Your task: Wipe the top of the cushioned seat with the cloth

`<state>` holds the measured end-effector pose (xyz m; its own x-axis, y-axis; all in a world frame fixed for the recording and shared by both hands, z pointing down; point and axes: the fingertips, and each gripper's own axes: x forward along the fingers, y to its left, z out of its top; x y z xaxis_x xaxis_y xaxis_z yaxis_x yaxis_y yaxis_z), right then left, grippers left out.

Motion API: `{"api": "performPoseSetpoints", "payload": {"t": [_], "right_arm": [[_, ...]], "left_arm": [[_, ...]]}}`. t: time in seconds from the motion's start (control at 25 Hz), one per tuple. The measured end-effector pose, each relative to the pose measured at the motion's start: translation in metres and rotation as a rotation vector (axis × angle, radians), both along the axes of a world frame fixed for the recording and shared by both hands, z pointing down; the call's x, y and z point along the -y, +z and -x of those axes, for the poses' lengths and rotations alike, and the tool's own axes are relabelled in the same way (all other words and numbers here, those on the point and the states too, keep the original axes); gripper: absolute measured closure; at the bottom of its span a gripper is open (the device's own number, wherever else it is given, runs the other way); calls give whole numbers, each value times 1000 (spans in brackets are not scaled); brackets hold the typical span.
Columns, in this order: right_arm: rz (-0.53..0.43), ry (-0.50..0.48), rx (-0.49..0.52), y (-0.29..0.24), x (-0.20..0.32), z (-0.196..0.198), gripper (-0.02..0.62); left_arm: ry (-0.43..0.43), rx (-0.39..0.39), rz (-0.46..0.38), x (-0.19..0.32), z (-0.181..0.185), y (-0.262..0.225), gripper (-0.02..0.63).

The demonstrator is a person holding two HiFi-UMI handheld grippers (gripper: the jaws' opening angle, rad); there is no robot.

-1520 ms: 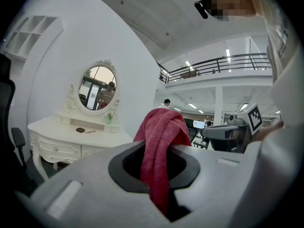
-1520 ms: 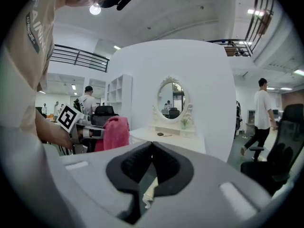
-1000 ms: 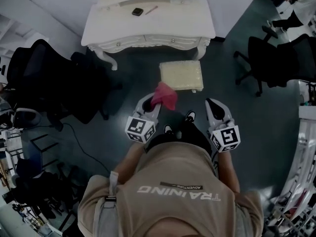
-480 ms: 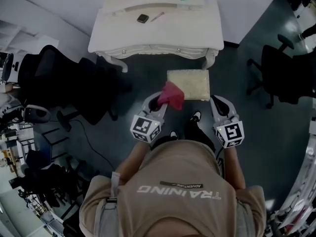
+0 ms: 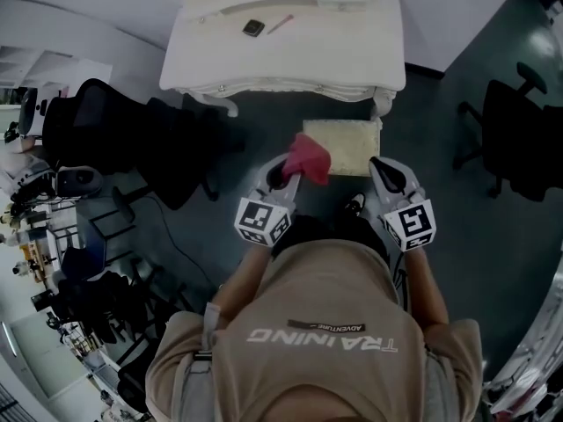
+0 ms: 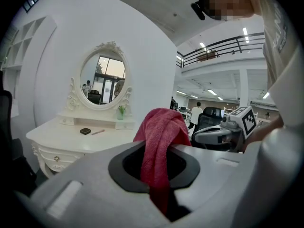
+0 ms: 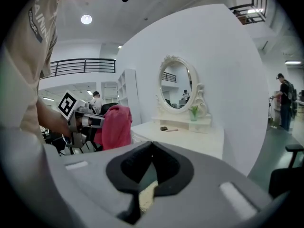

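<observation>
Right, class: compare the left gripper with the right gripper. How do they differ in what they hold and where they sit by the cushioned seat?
The left gripper is shut on the red cloth; the right gripper is shut on nothing. In the head view the left gripper sits by the near left corner of the cushioned seat, the right gripper by its near right corner. Both point towards the white dressing table.

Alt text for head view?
From above: the left gripper, shut on a red cloth, is at the near left corner of a cream cushioned seat. The right gripper, jaws together and empty, is by its right corner; white dressing table beyond.
</observation>
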<state>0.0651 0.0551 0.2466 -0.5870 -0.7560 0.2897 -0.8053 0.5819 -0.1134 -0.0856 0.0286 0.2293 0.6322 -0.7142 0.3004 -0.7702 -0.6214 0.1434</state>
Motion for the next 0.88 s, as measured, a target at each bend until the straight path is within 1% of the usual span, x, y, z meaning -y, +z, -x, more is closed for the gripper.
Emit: {"api": "performPoseSetpoints", "payload": {"t": [0.16, 0.32, 0.48, 0.68, 0.76, 0.88], "right_arm": [[16, -33, -12, 7, 1, 1, 592], [53, -8, -6, 23, 21, -3, 592], [78, 8, 4, 33, 34, 17, 592], [112, 67, -36, 35, 44, 39, 592], [129, 97, -47, 37, 53, 45, 591], [151, 114, -98, 48, 64, 51, 592]], "left_arm": [[-8, 11, 31, 7, -4, 13, 565], [-9, -1, 31, 32, -6, 17, 565], [10, -19, 57, 48, 7, 38, 565], [61, -34, 113, 64, 25, 69, 565], [93, -15, 109, 80, 31, 79, 565], [143, 21, 78, 98, 35, 94, 565]]}}
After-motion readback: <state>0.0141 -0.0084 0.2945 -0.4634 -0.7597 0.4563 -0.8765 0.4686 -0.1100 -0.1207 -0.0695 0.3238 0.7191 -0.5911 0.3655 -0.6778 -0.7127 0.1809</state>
